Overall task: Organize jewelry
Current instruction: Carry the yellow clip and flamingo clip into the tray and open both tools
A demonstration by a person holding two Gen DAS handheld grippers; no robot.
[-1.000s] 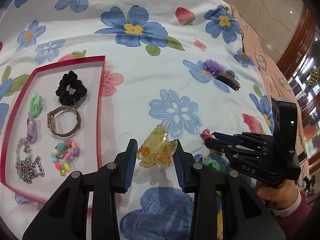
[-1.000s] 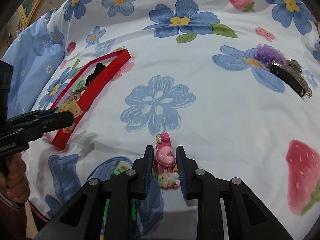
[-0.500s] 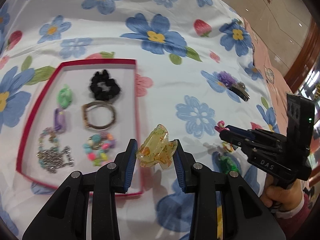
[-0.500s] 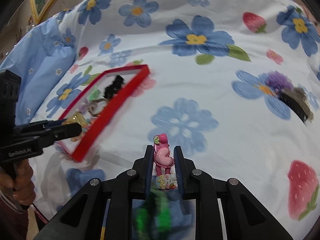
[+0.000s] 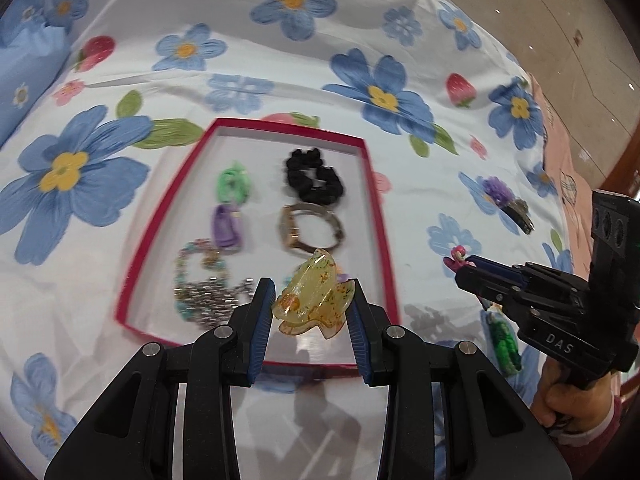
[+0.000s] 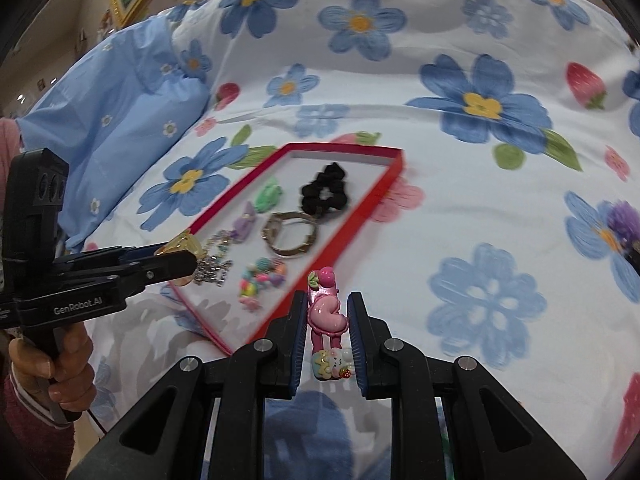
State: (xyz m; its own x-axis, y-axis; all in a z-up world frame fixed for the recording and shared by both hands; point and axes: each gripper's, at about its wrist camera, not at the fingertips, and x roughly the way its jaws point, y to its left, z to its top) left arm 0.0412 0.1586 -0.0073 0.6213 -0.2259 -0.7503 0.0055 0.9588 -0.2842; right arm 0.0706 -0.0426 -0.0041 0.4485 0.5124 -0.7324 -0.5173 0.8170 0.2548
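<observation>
Bare floor is seen in the red tray (image 5: 382,240) only along its near edge and far end. The middle is taken up by a black scrunchie (image 5: 314,178), a watch (image 5: 310,230), a silver chain (image 5: 208,298), a beaded bracelet (image 6: 262,278) and green (image 5: 234,186) and purple (image 5: 228,228) hair ties. Open bedspread (image 6: 460,216) lies right of the tray, up to a purple-flowered hair clip (image 5: 506,204).
</observation>
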